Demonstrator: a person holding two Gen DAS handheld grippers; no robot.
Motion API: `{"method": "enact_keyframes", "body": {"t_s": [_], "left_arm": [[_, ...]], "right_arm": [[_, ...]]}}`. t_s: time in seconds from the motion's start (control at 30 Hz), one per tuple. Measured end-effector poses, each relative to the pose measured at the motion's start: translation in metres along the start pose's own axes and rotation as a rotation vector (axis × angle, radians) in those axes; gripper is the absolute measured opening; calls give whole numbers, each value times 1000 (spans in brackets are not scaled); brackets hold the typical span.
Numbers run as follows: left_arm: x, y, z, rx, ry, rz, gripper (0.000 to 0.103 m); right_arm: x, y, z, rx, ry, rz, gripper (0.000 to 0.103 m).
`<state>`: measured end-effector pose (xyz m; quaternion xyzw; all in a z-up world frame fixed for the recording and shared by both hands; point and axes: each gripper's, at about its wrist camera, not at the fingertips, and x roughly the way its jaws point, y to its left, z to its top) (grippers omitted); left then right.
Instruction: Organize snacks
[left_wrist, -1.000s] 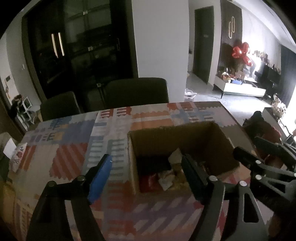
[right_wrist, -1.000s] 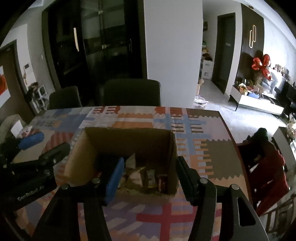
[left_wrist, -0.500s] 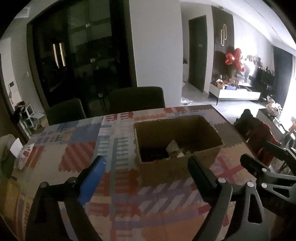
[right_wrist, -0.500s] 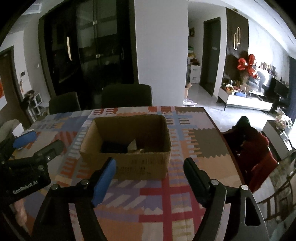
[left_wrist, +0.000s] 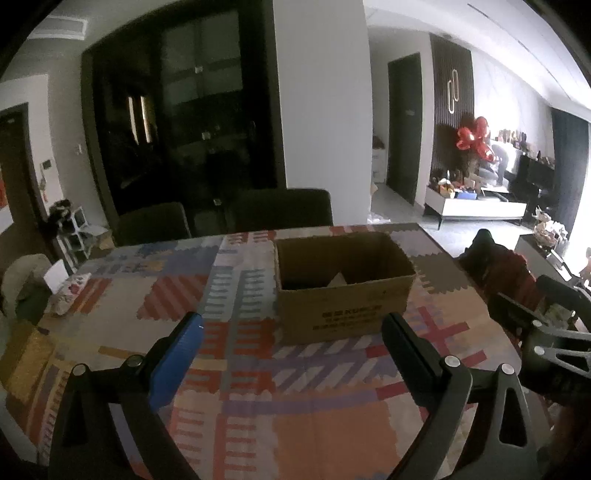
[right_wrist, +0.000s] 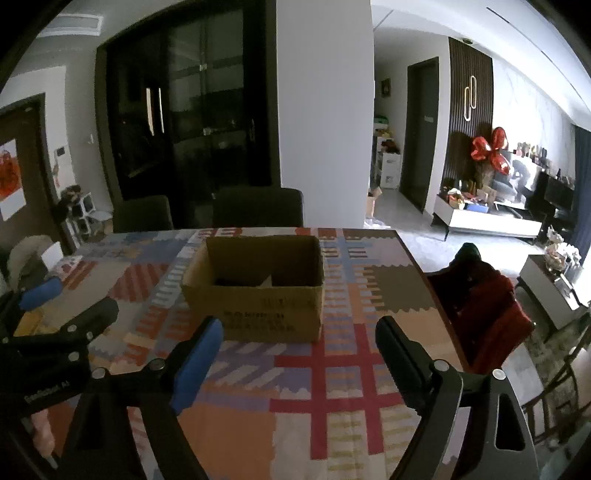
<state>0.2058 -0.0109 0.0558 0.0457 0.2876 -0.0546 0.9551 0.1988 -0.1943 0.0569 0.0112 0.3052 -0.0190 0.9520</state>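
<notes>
My left gripper (left_wrist: 291, 332) and my right gripper (right_wrist: 295, 338) both hang over the patchwork tablecloth (left_wrist: 295, 417), jaws opening wide with nothing between them. The cardboard box (left_wrist: 343, 288) stands on the table beyond my fingertips, well apart from both. Its near wall hides almost everything inside; only a pale corner of one snack wrapper (left_wrist: 338, 280) pokes above the shadow, and I cannot make out what else lies in there. The print on the box front is too blurred to read. Two dark chairs (right_wrist: 255, 206) sit behind the table, half lost against black glass doors (right_wrist: 192, 107).
</notes>
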Motion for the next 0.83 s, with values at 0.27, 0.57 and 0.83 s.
{"method": "enact_keyframes", "body": {"t_s": [0.27, 0.57, 0.83], "left_arm": [[-42, -10, -15, -24, -34, 19, 102], [-70, -15, -33, -45, -32, 33, 103], [-88, -18, -43, -58, -49, 48, 103]], "right_arm": [[-35, -8, -16, -9, -27, 44, 87], [-59, -11, -38, -22, -22, 75, 87], [-76, -12, -49, -29, -33, 87, 87]]}}
